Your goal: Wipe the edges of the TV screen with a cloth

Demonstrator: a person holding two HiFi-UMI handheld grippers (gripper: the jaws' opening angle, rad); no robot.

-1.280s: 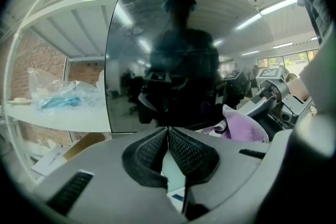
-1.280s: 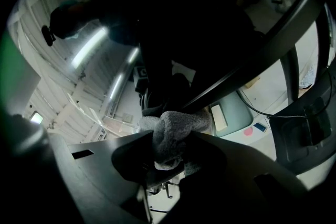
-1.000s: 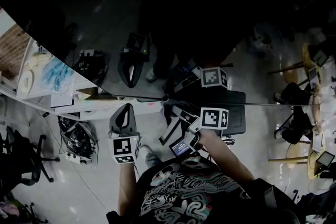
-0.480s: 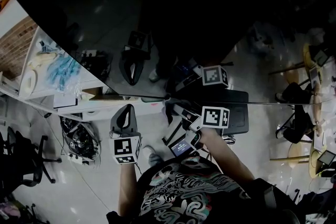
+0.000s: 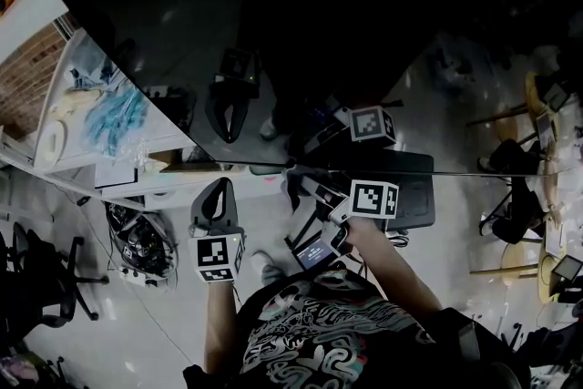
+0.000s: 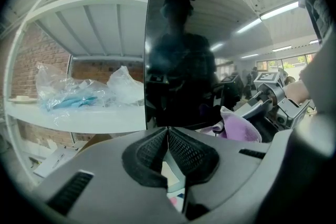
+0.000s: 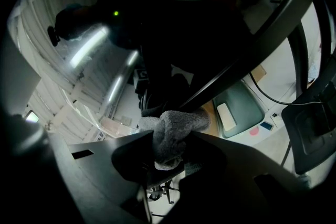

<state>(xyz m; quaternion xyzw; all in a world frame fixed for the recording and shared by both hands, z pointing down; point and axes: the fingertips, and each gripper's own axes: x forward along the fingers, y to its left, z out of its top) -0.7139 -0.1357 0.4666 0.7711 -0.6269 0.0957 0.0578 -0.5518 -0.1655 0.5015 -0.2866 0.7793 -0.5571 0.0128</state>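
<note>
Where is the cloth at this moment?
In the right gripper view, the cloth sits clamped between the jaws of the right hand-held gripper, at the lower edge of the TV screen.

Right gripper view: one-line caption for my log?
Right gripper, shut on the bunched cloth, holds it at the dark TV screen's edge.

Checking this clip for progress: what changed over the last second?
Almost nothing. The right gripper stays shut on the cloth at the lower edge of the TV screen. The left gripper stays shut and empty near that edge. Only the head view shifted a little, showing more of the shelf at the left.
</note>
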